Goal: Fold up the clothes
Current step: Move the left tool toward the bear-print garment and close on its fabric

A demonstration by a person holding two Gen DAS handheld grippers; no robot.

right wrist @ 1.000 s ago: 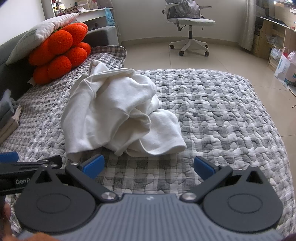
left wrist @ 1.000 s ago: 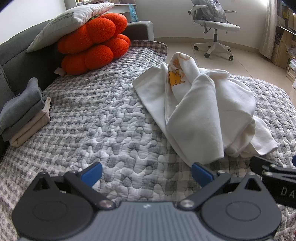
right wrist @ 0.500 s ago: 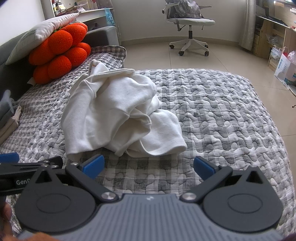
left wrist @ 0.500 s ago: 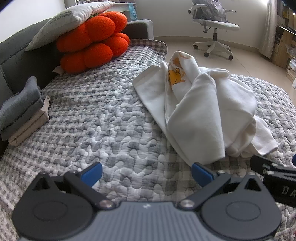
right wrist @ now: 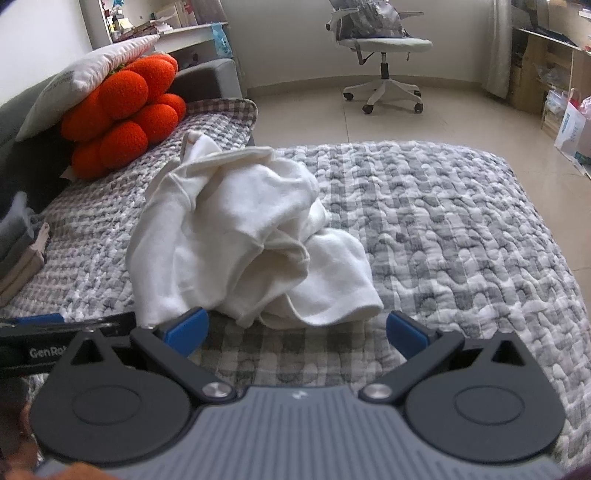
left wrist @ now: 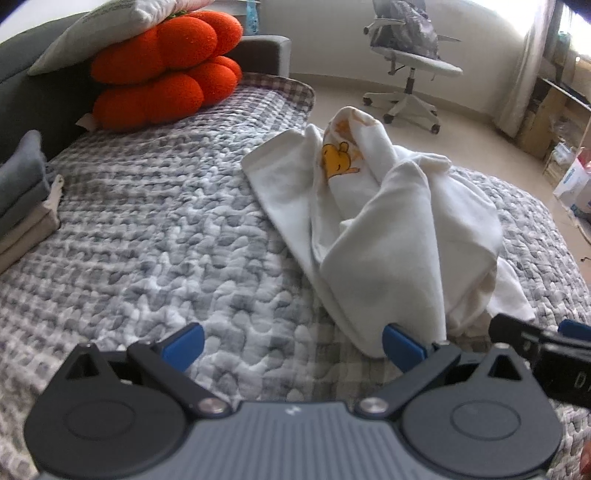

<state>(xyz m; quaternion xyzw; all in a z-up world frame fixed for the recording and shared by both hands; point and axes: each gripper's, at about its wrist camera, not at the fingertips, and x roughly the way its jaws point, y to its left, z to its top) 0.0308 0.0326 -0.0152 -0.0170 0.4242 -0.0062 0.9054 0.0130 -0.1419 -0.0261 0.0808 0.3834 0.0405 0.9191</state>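
Note:
A crumpled white garment with a yellow bear print lies heaped on the grey quilted bed. In the right wrist view the same garment sits just ahead of the fingers. My left gripper is open, its right blue fingertip close to the garment's near hem, nothing held. My right gripper is open too, just short of the garment's near folds. Each gripper shows at the edge of the other's view.
A stack of folded grey and beige clothes rests at the bed's left edge. An orange bumpy cushion and a white pillow lean on the grey sofa back. An office chair stands on the floor beyond.
Both grippers have moved a little forward toward the white garment and sit lower over the quilt. Their fingers stay open; the garment has not moved.

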